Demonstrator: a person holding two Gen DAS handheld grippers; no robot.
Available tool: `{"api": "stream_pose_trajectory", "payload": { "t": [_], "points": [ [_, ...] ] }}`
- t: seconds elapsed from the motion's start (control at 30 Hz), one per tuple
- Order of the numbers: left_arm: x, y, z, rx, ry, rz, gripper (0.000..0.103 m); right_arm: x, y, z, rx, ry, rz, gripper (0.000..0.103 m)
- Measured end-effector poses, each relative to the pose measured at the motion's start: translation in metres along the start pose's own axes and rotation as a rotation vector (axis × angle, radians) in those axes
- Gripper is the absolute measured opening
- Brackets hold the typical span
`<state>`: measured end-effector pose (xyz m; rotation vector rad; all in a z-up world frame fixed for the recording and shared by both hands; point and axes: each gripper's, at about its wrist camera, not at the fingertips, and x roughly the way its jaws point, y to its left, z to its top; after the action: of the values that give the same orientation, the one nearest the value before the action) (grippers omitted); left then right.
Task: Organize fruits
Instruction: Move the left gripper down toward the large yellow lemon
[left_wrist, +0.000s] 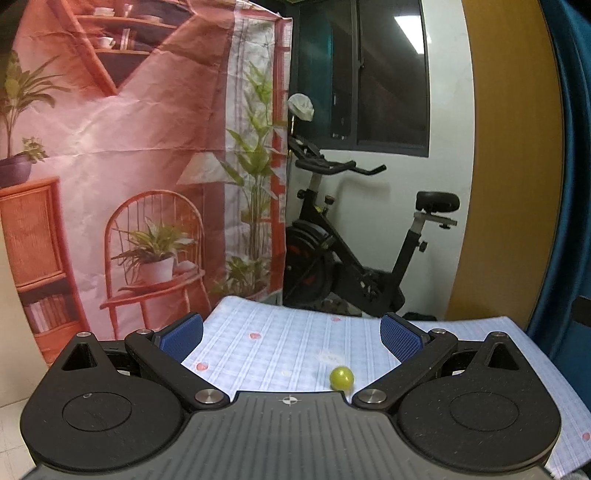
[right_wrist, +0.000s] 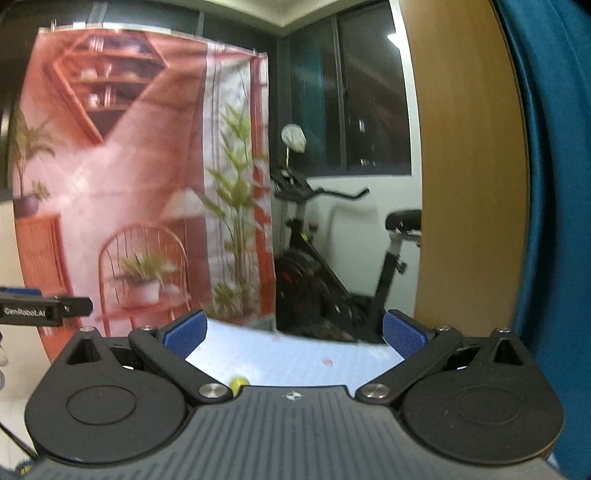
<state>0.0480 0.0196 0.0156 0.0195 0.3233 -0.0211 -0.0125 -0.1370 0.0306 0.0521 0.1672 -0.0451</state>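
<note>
Checked tablecloth (left_wrist: 280, 343) before printed backdrop (left_wrist: 147, 147), exercise bike (left_wrist: 351, 258)

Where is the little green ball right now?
The little green ball lies on the checked tablecloth, low and right of centre in the left wrist view, just ahead of the open left hand-held gripper, untouched.

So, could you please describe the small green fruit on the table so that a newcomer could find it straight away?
Start at the table covered by the pale blue checked tablecloth in front of the exercise bike. In the left wrist view, between the open blue pads of the left gripper, a small round fruit rests on the cloth. It is the only glossy yellow-green ball there; the nearby pink spots are flat prints.
</note>
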Motion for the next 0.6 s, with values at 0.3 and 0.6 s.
{"api": "stream_pose_trajectory", "payload": {
  "t": [0.3, 0.6],
  "points": [
    [0.016, -0.009, -0.006, 0.058, -0.032, 0.03, 0.103, 0.052, -0.01, -0.004, 0.003, 0.072, -0.01, 0.103],
    [0.037, -0.011, -0.014, 0.042, -0.024, 0.039, 0.103, 0.077, -0.005, -0.023, -0.028, 0.154, -0.029, 0.103]
  ]
}}
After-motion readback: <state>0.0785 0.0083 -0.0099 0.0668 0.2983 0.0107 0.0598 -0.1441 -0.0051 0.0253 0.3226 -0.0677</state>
